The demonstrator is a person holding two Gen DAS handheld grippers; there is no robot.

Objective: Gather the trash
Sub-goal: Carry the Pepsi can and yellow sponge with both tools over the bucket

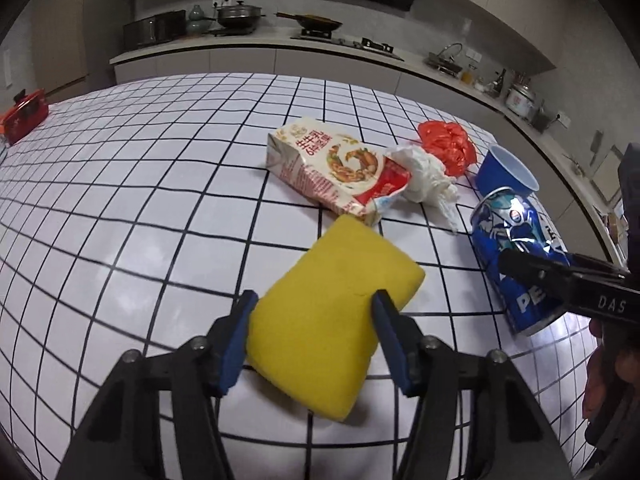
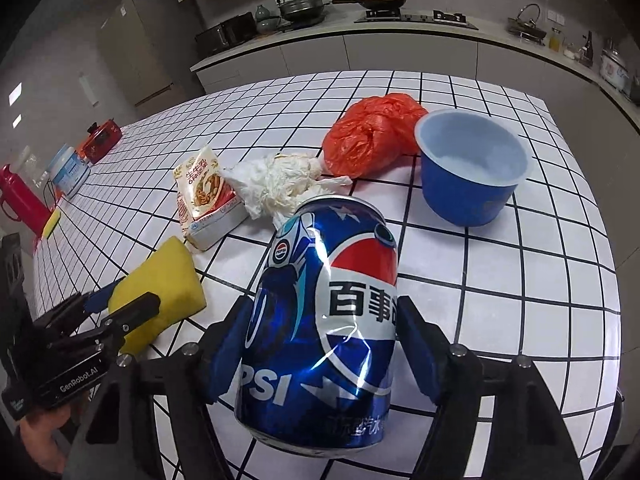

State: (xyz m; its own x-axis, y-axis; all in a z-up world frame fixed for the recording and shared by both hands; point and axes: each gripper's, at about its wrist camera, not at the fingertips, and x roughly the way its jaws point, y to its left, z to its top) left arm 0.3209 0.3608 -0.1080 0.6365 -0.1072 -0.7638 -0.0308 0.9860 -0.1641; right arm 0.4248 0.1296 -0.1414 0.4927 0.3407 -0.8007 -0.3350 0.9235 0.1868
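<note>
Left gripper (image 1: pixel 314 312) is squeezing the sponge (image 1: pixel 332 320) between its jaws; right gripper (image 2: pixel 324 328) is clamping the dented can (image 2: pixel 324 320) above the table (image 2: pixel 520 280)

Left wrist view: low over table (image 1: pixel 120 200), close behind sponge (image 1: pixel 332 320), facing kitchen counter (image 1: pixel 280 46). Right wrist view: low, close behind can (image 2: pixel 324 320), same facing. Shared: sponge, can, carton (image 1: pixel 336 170), cup (image 2: pixel 468 168).
</note>
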